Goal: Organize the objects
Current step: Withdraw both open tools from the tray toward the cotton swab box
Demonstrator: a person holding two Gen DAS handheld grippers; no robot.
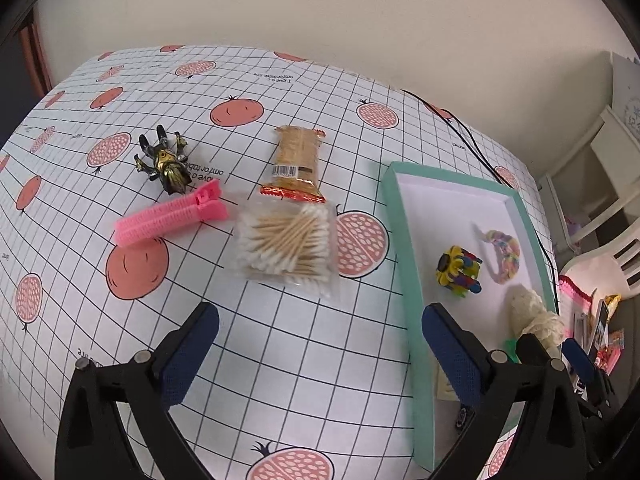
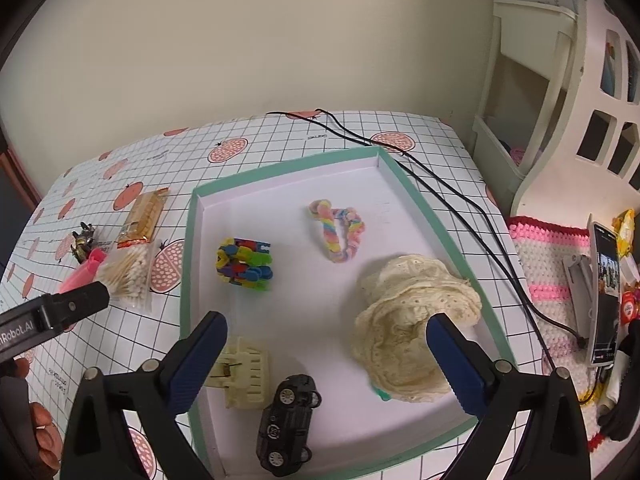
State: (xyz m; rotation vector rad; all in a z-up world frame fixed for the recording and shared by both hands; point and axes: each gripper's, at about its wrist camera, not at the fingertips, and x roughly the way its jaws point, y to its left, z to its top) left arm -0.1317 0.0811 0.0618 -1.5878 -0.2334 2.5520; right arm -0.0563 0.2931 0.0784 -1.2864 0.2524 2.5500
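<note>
Gridded tablecloth (image 1: 280, 360): pink hair clip (image 1: 170, 216) lies flat (hinge upper-right).

A table under a white checked cloth (image 1: 280, 360) with pink fruit prints carries everything. On the left lie a small dark figurine (image 1: 166, 160), a pink hair clip (image 1: 172, 216), a bag of cotton swabs (image 1: 286, 244) and, farther back, a biscuit packet (image 1: 296, 164). A shallow green-rimmed tray (image 1: 404, 240) sits right. Black cables (image 2: 440, 188) run along the far right.

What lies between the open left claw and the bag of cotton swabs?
Nothing: in the left wrist view only bare checked tablecloth lies between the left claw and the bag of cotton swabs.
</note>
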